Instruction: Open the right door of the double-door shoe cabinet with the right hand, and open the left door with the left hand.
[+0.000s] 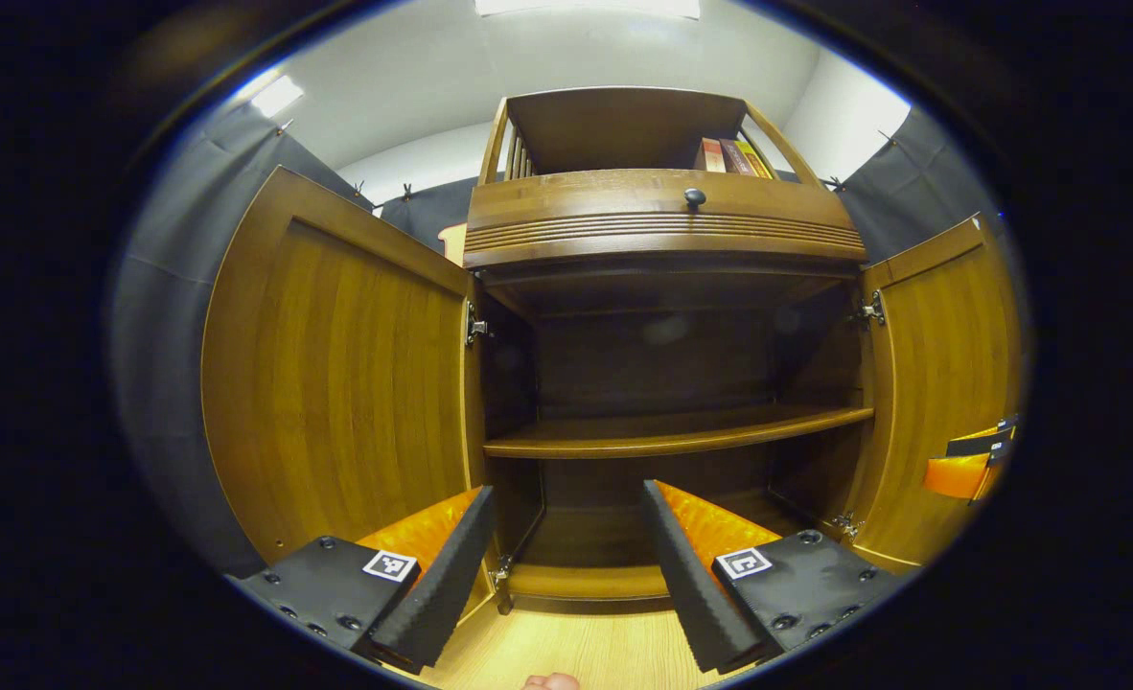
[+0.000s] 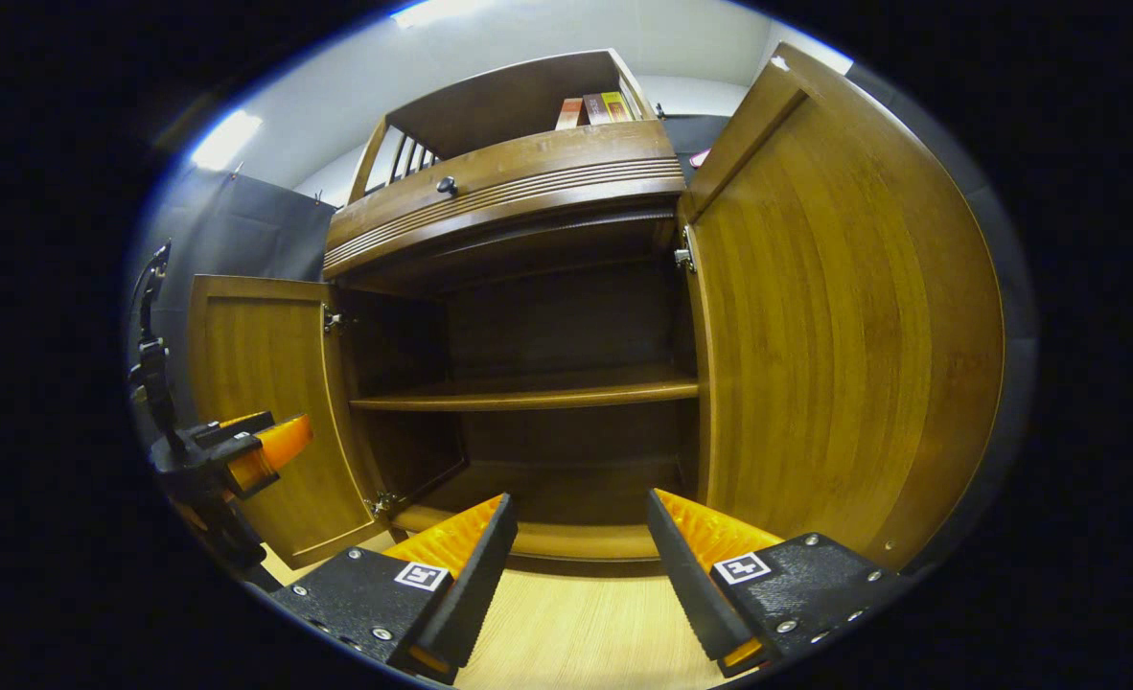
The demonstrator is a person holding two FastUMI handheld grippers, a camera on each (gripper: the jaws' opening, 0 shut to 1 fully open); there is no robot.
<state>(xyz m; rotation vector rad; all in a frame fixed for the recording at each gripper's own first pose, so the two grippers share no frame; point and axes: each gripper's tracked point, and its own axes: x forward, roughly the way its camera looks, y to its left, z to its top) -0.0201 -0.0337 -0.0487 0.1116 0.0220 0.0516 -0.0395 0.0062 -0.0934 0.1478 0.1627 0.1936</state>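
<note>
My left tool (image 1: 566,565) and right tool (image 2: 581,575) both gape, holding nothing. The cabinet (image 1: 667,225) stands at twelve o'clock, left door (image 1: 336,364) swung wide at nine, right door (image 2: 835,316) wide at three, shelf (image 1: 672,433) bare.

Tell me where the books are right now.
The books stand on the cabinet's top shelf, at its right end, above the drawer knob in the left gripper view; the right gripper view shows them up there too.
</note>
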